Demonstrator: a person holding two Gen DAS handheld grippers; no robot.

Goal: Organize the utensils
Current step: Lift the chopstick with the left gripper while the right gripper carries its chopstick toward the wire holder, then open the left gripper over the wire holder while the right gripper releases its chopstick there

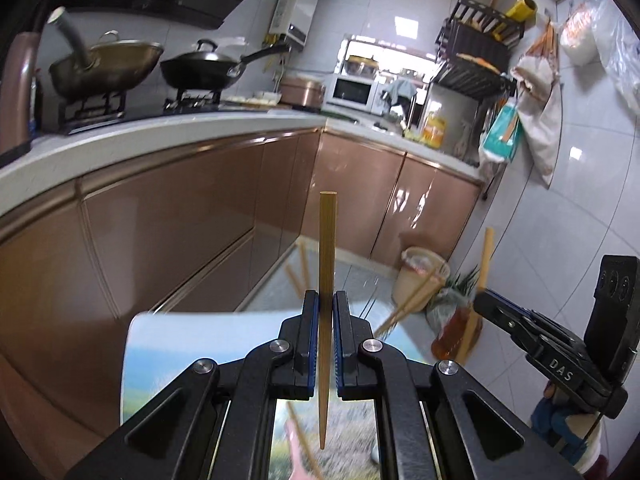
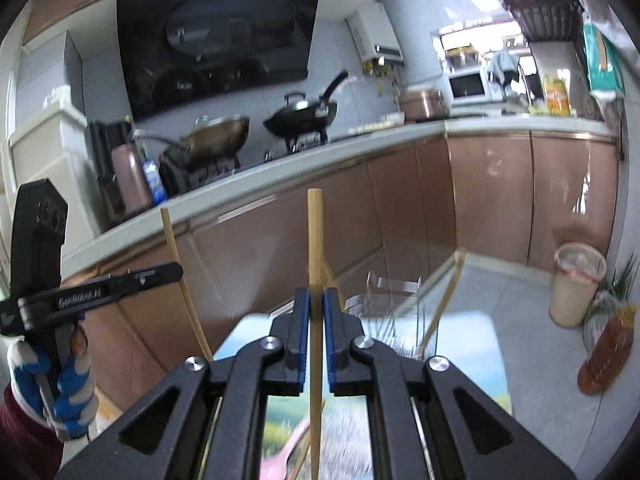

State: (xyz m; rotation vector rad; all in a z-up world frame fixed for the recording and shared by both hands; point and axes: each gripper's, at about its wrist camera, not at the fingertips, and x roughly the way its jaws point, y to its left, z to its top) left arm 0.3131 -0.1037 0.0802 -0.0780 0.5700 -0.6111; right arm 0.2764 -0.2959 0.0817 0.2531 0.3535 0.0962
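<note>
- While both hands ride high above the table, we've got one chopstick pinched in each gripper.
- Our left gripper is clamped tight on a chopstick, blunt end up, thin tip hanging below the jaws.
- Our right gripper is squeezed just as tight on a second chopstick, also near upright.
- We hold them mid-length, we'd judge, so neither one swings or slips while carried.
- Ahead on the glass sits a wire rack with more chopsticks leaning beside it; that looks like our drop-off.
- Below, blurred on the table, a pink utensil waits; we can't tell which kind.
- Upright sticks should slide in tip first.
</note>
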